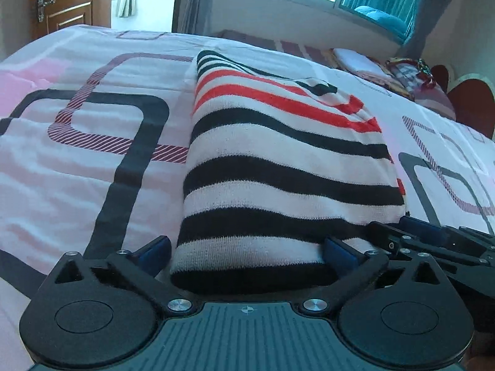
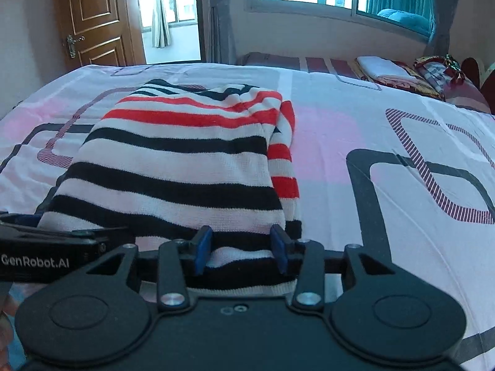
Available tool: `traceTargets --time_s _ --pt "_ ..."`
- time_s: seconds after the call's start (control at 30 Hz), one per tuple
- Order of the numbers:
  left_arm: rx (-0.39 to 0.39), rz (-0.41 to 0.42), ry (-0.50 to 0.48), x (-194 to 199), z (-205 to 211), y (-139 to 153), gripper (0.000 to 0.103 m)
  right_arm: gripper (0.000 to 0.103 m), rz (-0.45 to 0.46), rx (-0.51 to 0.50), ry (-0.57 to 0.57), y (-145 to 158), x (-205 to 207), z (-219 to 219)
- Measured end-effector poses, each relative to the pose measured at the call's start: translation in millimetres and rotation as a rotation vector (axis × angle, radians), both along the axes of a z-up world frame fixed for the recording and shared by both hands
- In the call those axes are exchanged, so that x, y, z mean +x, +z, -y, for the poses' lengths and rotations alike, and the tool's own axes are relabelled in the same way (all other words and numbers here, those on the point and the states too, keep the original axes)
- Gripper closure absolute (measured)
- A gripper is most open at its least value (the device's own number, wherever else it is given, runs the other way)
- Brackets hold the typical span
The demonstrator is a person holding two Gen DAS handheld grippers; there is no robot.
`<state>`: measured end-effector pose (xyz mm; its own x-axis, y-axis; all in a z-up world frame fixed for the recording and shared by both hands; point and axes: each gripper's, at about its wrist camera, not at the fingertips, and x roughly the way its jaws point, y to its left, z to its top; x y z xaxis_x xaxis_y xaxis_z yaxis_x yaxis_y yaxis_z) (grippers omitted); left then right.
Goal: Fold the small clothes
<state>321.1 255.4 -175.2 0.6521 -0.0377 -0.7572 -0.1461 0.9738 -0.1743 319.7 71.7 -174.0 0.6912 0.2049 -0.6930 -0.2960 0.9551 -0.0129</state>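
Left wrist view shows the striped sweater (image 1: 278, 160) lying folded into a thick oblong on the bed (image 1: 92, 160), its near end between the spread fingers of the left tool (image 1: 247, 253), which stands fully released; the blue pads sit clear of the knit on both sides. In the right wrist view the right tool (image 2: 241, 250) straddles the near right edge of the same sweater (image 2: 173, 167); its pads stand part open with the knit bunched between them, and whether they press on it I cannot tell. The sweater looks soft, light and limp, a stretchy knit that will sag and slide open if lifted by one layer. Best taken at the near hem corners, pinching all layers together.
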Motion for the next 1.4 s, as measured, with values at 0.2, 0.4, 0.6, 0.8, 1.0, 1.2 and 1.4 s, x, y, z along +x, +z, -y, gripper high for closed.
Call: traceTargets --time_s 0.2,0.4,0.6,0.8,1.0,1.2,1.4 --pt "-0.123 -0.041 -0.03 -9 -9 0 0.0 0.061 0.0 0.021 -0.004 1 -1 2" --pt "-0.068 0.01 -0.089 -17 -7 5 0.0 0.061 0.002 0.021 -0.011 1 -2 2" --pt "0.156 0.023 0.072 -23 -1 16 0.0 0.061 0.006 0.012 -0.015 0 -2 0" --pt "0.218 -0.063 0.03 -18 12 18 0.0 0.059 -0.006 -0.001 -0.016 2 0 -3" --pt "0.204 -0.107 0.044 -13 15 13 0.0 0.056 -0.009 0.0 -0.011 2 0 -3" --pt "0.328 -0.068 0.066 -16 33 14 0.0 0.054 0.0 0.005 0.01 1 -2 -1" --pt "0.306 -0.007 0.105 -40 33 44 0.0 0.044 0.017 0.023 -0.013 19 -14 5"
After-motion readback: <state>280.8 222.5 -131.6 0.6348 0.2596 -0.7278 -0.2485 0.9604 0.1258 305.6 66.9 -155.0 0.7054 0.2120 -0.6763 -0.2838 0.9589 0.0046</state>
